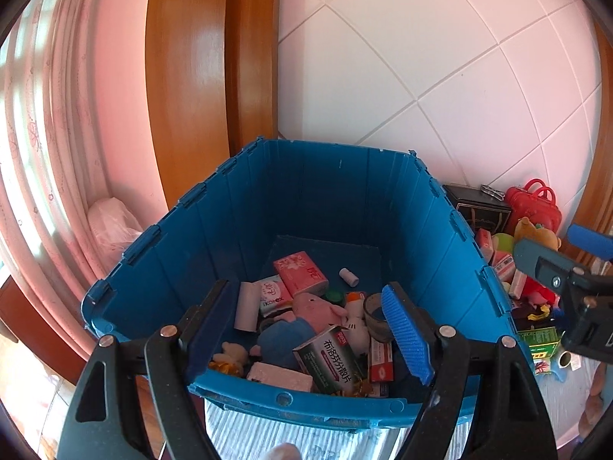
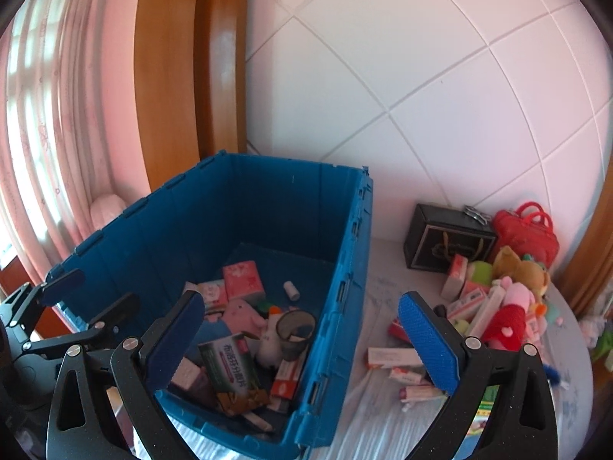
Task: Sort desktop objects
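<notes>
Left wrist view: left gripper [image 1: 310, 329] hangs spread and empty over the deep blue plastic crate [image 1: 184, 253], where sorted boxes and toys collect; right gripper [image 2: 302, 341], wide apart and empty, straddles its right wall, near the unsorted heap [image 2: 494, 299] by the table's back edge.

Deep blue plastic crate [image 2: 337, 306] stands open on the counter, holding a green-and-white medicine box [image 2: 233, 372] tilted on pink tissue packs [image 2: 243, 280], a pink plush pig [image 2: 245, 312], and a mesh cup [image 2: 297, 331]. Loose boxes and plush toys [image 2: 513, 299] heaped right.

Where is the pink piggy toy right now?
The pink piggy toy lies inside the blue bin, near its front, between the white plush and the pink tissue pack.
</notes>
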`<state>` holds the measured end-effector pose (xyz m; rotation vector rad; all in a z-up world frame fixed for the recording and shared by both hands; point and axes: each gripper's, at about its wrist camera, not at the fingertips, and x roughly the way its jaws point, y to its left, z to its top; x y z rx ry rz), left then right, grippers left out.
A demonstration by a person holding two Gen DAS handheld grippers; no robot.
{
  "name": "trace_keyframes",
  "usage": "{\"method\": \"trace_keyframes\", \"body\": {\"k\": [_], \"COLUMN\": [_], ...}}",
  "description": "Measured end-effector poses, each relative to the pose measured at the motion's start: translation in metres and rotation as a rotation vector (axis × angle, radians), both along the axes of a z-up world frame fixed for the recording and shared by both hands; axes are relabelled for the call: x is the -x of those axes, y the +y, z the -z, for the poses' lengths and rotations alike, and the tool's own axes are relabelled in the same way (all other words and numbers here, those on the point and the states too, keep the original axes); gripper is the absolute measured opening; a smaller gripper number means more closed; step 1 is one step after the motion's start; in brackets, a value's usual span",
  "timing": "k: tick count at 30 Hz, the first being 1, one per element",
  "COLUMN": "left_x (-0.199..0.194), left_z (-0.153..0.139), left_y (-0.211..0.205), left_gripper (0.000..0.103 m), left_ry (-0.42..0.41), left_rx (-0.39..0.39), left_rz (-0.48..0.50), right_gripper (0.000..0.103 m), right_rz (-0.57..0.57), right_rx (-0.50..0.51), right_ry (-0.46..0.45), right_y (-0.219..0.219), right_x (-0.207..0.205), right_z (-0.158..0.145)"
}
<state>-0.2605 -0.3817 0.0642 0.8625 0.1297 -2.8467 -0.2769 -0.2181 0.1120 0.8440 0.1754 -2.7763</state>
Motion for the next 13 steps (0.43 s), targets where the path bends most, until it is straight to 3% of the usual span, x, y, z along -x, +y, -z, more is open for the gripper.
{"method": "trace_keyframes", "body": {"k": [13], "left_x": [-0.023], "left_z": [-0.01], "left_y": [0.004], "left_gripper": [0.079], "left_ry": [0.031], "left_rx": [0.03], "left_rz": [-0.038], "right_gripper": [0.103], "right_rz": [0.031], "right_rx": [0.001], "right_ry": [-0.033], "right_y": [0.007], "right_x": [-0.013], "right_z": [0.008]}}
